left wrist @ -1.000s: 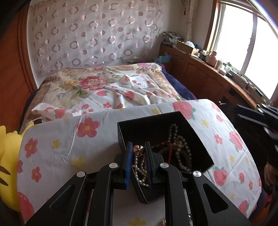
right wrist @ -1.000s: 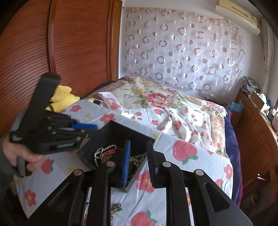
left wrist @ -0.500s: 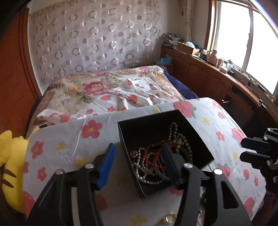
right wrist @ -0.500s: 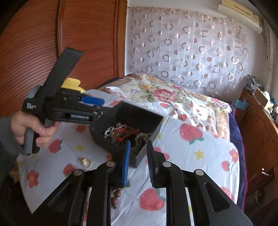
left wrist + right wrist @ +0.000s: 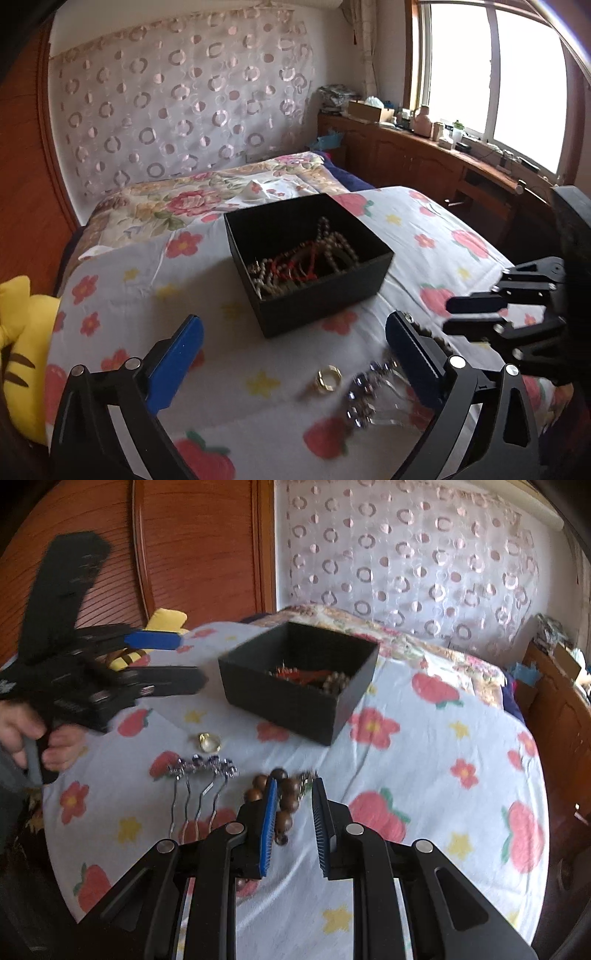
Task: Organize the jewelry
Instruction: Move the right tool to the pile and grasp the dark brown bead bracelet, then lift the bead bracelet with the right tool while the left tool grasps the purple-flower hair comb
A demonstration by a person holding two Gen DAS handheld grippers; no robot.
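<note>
Left gripper (image 5: 293,352): spread wide, holding nothing.
Right gripper (image 5: 294,818): parted, empty, over brown beads (image 5: 286,801).
Box (image 5: 321,301): on cloth (image 5: 122,291), holds necklaces.
Ring (image 5: 328,377), hairpins (image 5: 201,775): on cloth, outside box.

Left wrist view: the right gripper (image 5: 476,314) is smeared with motion blur, its body cut off by the right edge. The hair comb (image 5: 373,395) is blurred, partly hidden behind a blue finger (image 5: 413,362). Right wrist view: the wooden bead bracelet (image 5: 284,797) is half-covered by a finger (image 5: 267,827); the black box (image 5: 299,681) wall hides most of its jewelry.
</note>
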